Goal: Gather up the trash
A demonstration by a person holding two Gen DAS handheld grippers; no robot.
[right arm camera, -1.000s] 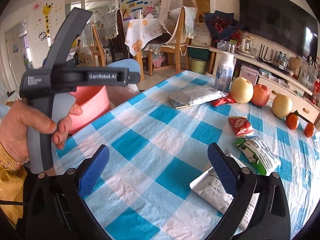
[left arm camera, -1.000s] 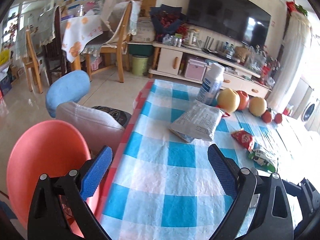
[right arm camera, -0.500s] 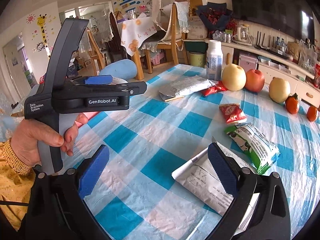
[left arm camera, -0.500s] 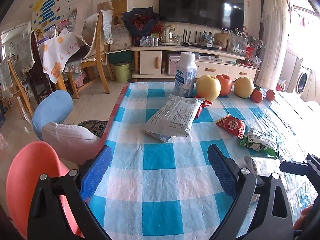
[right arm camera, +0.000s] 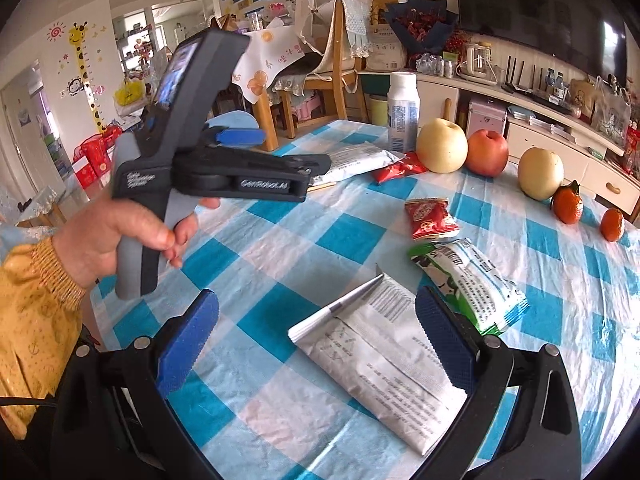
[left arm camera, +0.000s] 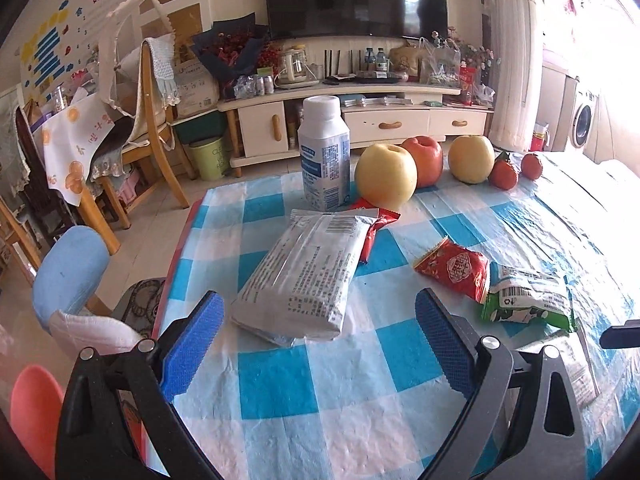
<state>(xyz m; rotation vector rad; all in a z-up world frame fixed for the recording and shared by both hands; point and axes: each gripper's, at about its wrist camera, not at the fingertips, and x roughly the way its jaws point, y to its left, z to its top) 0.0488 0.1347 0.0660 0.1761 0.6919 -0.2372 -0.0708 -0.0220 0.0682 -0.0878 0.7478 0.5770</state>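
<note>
Crinkled, glossy blue-and-white checked plastic tablecloth (left arm camera: 280,392); shiny silver-white foil packet (left arm camera: 308,276); smooth white plastic bottle (left arm camera: 324,152), upper centre.

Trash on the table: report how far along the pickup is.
Done: nothing visibly; no wrapper is in either gripper. In hand: left gripper open, facing the big silver packet; right gripper open over the flat white wrapper. Left: those two, the red packet, the green packet and a red wrapper by the bottle.

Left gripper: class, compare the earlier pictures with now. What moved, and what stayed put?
The left gripper swung right and closer, now facing the large white printed packet. Both grippers remain open, holding nothing. The right gripper edged toward the flat white wrapper. Nothing on the table shifted.
</note>
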